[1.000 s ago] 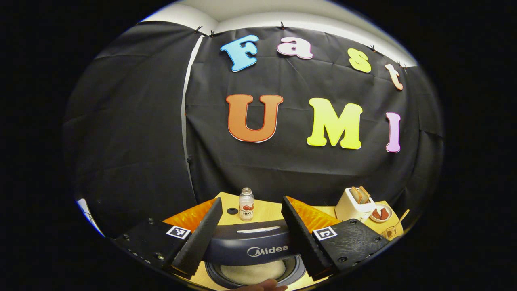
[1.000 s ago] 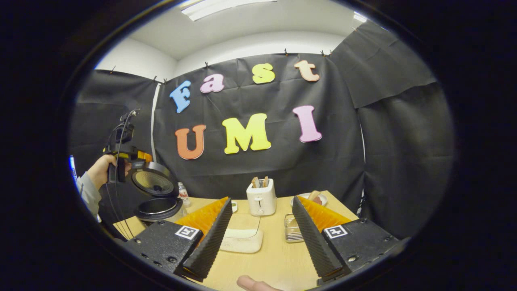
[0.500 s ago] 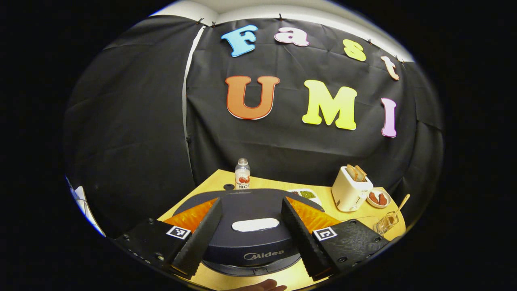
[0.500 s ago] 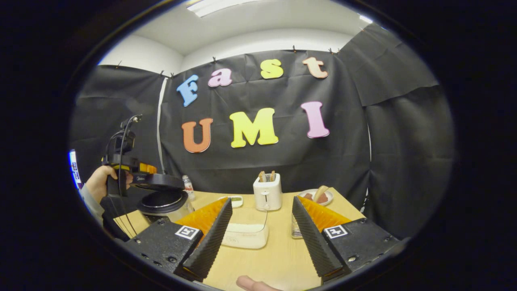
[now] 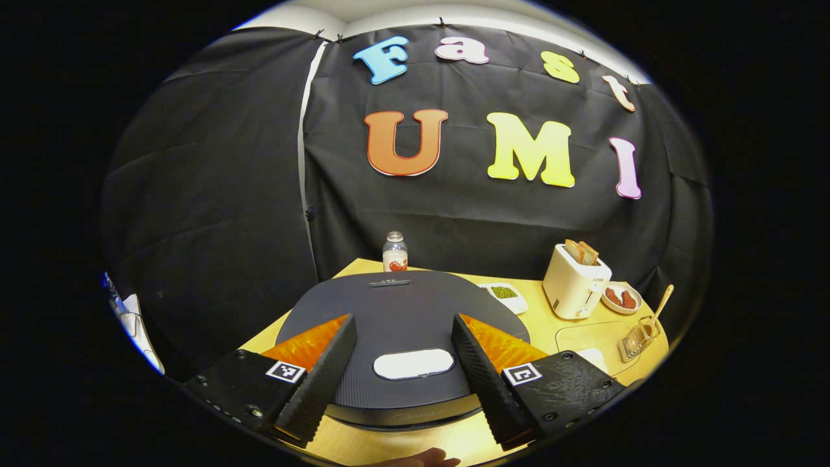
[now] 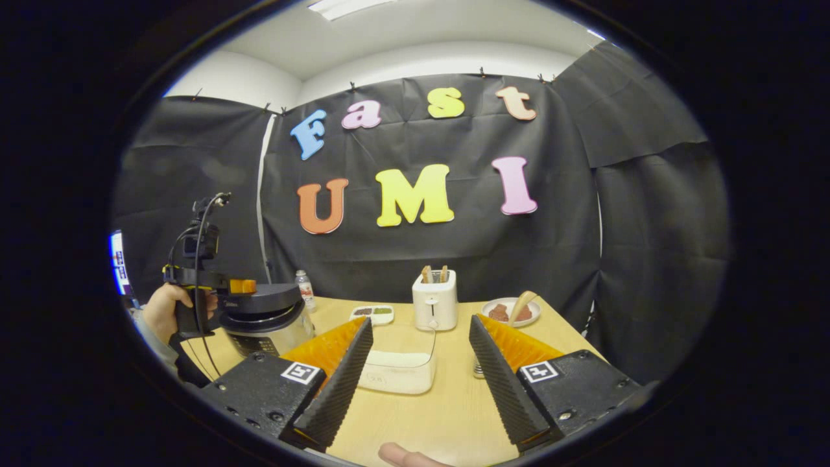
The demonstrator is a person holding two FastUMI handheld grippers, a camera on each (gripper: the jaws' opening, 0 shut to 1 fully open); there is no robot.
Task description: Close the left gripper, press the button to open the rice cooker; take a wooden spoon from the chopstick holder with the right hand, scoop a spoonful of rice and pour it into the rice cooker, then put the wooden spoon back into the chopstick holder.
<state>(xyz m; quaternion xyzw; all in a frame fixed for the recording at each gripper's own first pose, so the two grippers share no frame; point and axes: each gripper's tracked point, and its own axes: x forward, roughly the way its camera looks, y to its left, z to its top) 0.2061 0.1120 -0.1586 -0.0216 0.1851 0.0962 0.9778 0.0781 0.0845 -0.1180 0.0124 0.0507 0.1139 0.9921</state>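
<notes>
A: Where does the left gripper [image 5: 402, 366] sit?

B: Right over the rice cooker [image 5: 402, 324]. In the left gripper view its two fingers are spread wide, one on each side of the pale oval button [image 5: 413, 364] on the dark lid, which lies flat and shut. Whether the fingers touch the lid cannot be told.

A: And from the other side?

B: In the right gripper view the left gripper [image 6: 241, 286] is level with the cooker's lid [image 6: 262, 299], held by a hand [image 6: 163, 311] wrapped around its grip, a cable looping up above it.

A: The right gripper [image 6: 420, 370]?

B: Its fingers also stand wide apart with nothing between them, hovering above the wooden table [image 6: 447, 415], pointing toward the white container of rice [image 6: 395, 373] and the toaster [image 6: 434, 299].

A: The spoon?

B: The wooden spoon [image 5: 660, 303] stands tilted in the clear chopstick holder [image 5: 639, 336] at the table's right edge, near the plate [image 5: 621, 298].
</notes>
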